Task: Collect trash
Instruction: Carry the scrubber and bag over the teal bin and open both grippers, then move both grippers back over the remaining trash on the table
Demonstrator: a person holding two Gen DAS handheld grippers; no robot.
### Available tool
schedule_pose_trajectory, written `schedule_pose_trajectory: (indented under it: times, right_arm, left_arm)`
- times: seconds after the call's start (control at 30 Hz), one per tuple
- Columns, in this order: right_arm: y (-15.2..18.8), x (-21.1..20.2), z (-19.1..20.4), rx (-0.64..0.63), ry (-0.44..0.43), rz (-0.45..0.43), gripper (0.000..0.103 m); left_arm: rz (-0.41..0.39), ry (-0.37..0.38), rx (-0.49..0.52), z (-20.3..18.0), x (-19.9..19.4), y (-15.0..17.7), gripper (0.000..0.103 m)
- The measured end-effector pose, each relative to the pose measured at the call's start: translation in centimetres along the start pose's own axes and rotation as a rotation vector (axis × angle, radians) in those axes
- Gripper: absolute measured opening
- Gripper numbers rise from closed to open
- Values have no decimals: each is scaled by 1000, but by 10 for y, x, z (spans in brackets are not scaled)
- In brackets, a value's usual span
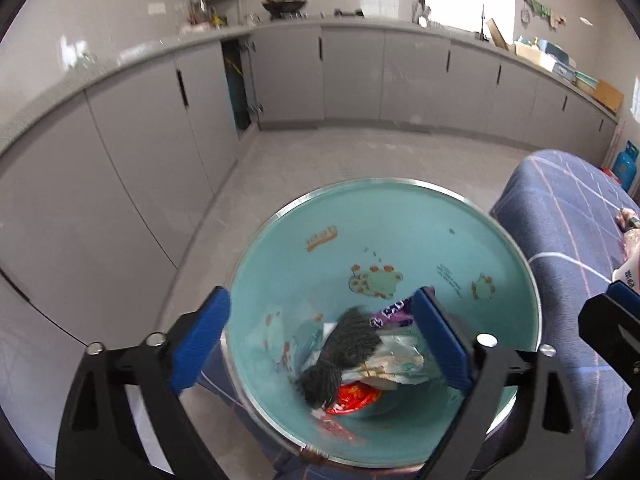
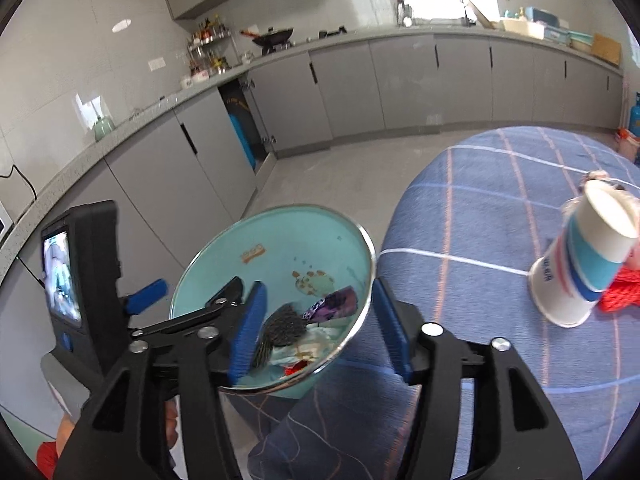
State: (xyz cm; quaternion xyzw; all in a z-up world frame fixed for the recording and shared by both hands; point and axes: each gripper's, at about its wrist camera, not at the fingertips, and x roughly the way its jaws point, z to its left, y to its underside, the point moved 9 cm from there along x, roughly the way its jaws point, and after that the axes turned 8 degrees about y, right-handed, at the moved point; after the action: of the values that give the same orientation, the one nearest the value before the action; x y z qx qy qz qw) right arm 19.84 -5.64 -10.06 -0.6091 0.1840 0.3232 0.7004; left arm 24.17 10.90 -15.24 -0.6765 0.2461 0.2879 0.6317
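left gripper is hanging over the mouth of the teal trash bin, jaws spread wide, nothing pinched between the blue pads. released. the left pad is sitting outside the bin's left rim, the right pad is inside, above the trash. under the gap a dark grey knitted bundle is lying blurred on top of the pile, not touching either pad. below and beside it: pale crumpled wrappers, a purple printed packet on the far side, a red wrapper on the near side.

right gripper is standing about half open, also gripping nothing. its left pad is showing in front of the bin interior, its right pad just outside the metal rim, so the rim is sitting between the pads; cannot tell if either is touching it. in this view the left gripper's black frame is reaching in from the left, over the bin's left side.

bin is standing against the left edge of the table with the blue checked cloth. still on the cloth at far right, well apart from both grippers: a tilted paper cup with blue and red stripes, leaning on something red.
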Motion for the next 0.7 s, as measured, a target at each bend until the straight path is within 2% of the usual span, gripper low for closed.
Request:
schedule_pose_trajectory:
  times: [0.13,0.37,0.7]
  right_arm:
    - [-4,-10,-7,13,1,-30,67]
    - [1,-32,-25,18,13,-69,74]
    - [8,-72,-70,21,116,-150,76]
  left_arm:
    - [-45,-28,16,-1,-23,1,96]
    - [-89,-17,-9,-7,-55,9,97]
    - [-94,45,64,-59,-76,24,97]
